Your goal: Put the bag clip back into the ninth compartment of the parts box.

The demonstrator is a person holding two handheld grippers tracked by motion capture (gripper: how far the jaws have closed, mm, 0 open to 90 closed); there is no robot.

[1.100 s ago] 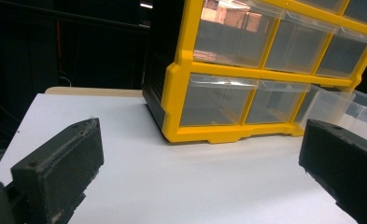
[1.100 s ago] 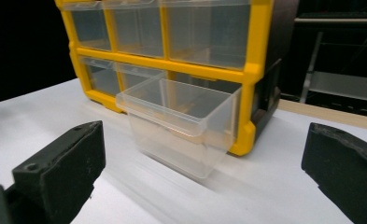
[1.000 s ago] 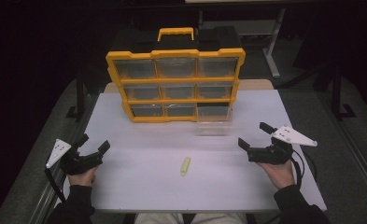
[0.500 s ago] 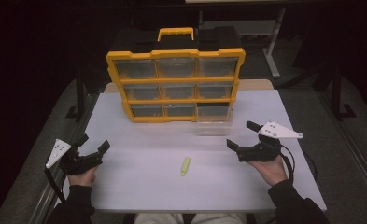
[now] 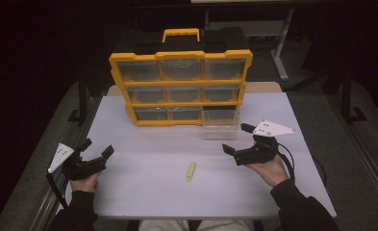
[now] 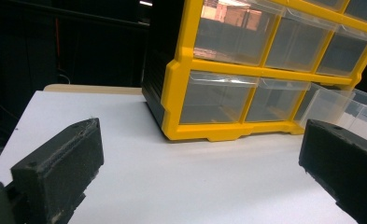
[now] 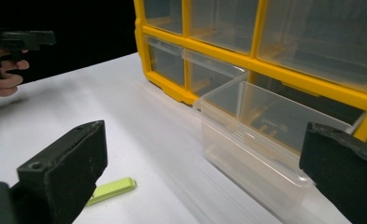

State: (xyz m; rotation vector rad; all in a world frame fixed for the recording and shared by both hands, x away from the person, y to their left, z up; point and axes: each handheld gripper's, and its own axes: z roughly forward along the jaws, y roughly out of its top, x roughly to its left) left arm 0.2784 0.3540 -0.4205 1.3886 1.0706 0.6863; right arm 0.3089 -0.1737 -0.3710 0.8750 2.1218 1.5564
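Fingers: both pairs spread wide, nothing between them. Right gripper [image 5: 238, 139] hovers near the open drawer [image 5: 220, 123] and just right of the stick [image 5: 191, 171]; its pads [image 7: 64, 179] are matt black blocks, rough-faced, square-edged. Left gripper [image 5: 96, 148] rests apart at the table's left side, jaws likewise parted, pads [image 6: 59, 172] of the same coarse black foam or rubber.

Stick: small, pale yellow-green, flat and oblong, smooth plastic by the look; lies loose on the table [image 5: 143, 192], in front of the organizer [image 5: 181, 89], untouched.

Drawer: clear plastic, thin-walled, rectangular; bottom-right bay, pulled out; appears empty, though its floor is partly hidden.

Organizer: yellow frame, black back, yellow carry handle; nine clear drawers in three rows, the other eight shut.

Table: white, matt, flat, dark surround.

Progress, as judged: drawer already open; stick not yet grasped. Left to do, probably: pick up the stick, drop it in the drawer, push the drawer shut. Early stage.
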